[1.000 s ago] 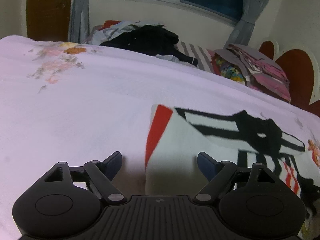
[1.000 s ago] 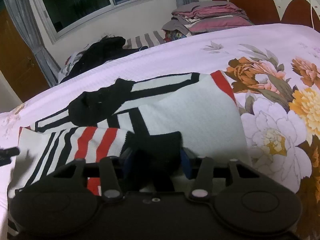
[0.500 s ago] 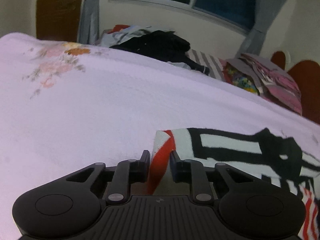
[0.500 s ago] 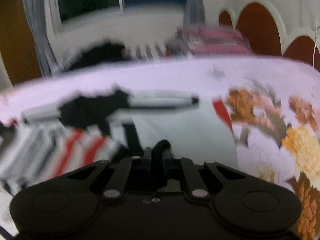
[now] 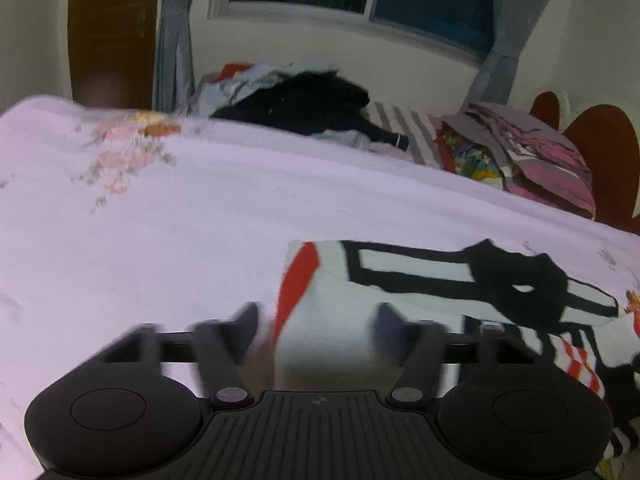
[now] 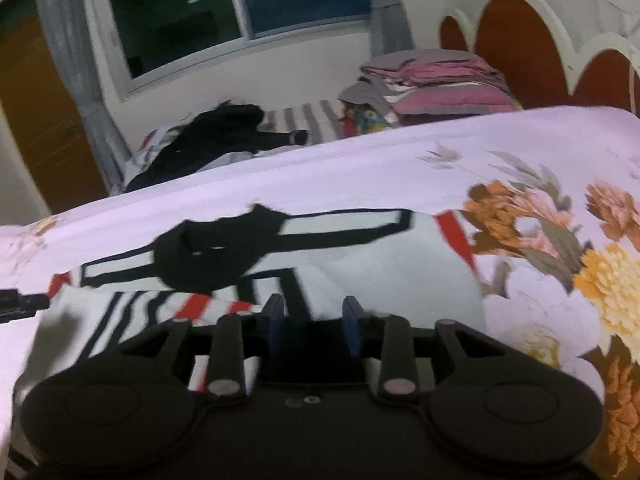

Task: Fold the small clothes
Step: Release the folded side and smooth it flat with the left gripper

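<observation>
A small white garment [image 5: 420, 280] with black stripes, a black collar and red bands lies flat on the pale pink bedspread [image 5: 160, 232]; it also shows in the right wrist view [image 6: 380, 264]. My left gripper [image 5: 316, 320] is open, its fingers astride the garment's red-trimmed left edge, holding nothing. My right gripper [image 6: 314, 320] is open over the garment's near white part, with nothing between its fingers. The left gripper's tip [image 6: 20, 304] shows at the left edge of the right wrist view.
A heap of dark clothes [image 5: 304, 108] lies at the far side of the bed. Folded pink and grey bedding [image 5: 532, 152] is stacked by the red headboard [image 6: 520, 48]. Large printed flowers [image 6: 580, 272] cover the bedspread to the right. A window and curtains are behind.
Both grippers were shut on the garment half a second ago and have now opened and let go. The garment lies flat again.
</observation>
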A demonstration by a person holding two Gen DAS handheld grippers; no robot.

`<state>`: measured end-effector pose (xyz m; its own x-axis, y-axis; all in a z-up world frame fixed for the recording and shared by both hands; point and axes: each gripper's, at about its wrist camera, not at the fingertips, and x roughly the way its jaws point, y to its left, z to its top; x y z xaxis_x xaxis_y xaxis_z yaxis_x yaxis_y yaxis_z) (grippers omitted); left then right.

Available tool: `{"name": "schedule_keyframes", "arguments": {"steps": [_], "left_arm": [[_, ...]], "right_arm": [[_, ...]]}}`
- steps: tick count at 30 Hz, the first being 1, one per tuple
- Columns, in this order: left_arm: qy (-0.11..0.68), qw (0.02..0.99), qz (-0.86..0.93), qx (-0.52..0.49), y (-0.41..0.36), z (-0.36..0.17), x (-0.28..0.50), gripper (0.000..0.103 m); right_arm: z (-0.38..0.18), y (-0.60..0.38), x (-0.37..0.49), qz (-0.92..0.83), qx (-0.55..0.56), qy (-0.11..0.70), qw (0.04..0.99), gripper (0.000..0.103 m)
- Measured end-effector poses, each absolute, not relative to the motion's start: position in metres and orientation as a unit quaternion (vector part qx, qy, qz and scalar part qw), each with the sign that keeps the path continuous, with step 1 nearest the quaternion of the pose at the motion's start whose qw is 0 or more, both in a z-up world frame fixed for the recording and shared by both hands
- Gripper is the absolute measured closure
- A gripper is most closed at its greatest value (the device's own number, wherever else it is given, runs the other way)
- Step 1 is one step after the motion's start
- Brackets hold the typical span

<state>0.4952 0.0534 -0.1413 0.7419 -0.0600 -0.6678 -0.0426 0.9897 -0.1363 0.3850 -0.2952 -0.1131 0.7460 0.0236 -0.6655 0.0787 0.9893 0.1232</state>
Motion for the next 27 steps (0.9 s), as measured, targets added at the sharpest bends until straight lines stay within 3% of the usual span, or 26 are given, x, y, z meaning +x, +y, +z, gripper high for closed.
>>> {"name": "schedule_keyframes", "arguments": {"steps": [20, 27], "left_arm": [[0.406, 0.912, -0.06, -0.017, 0.002, -0.165, 0.443, 0.034], [0.407, 0.911, -0.055, -0.016, 0.002, -0.159, 0.436, 0.034]], "right_arm": [[-0.141, -0.255, 0.374, 0.012, 0.003, 0.42, 0.908, 0.067], [-0.134, -0.264, 0.363, 0.009, 0.026, 0.413, 0.91, 0.067]]}}
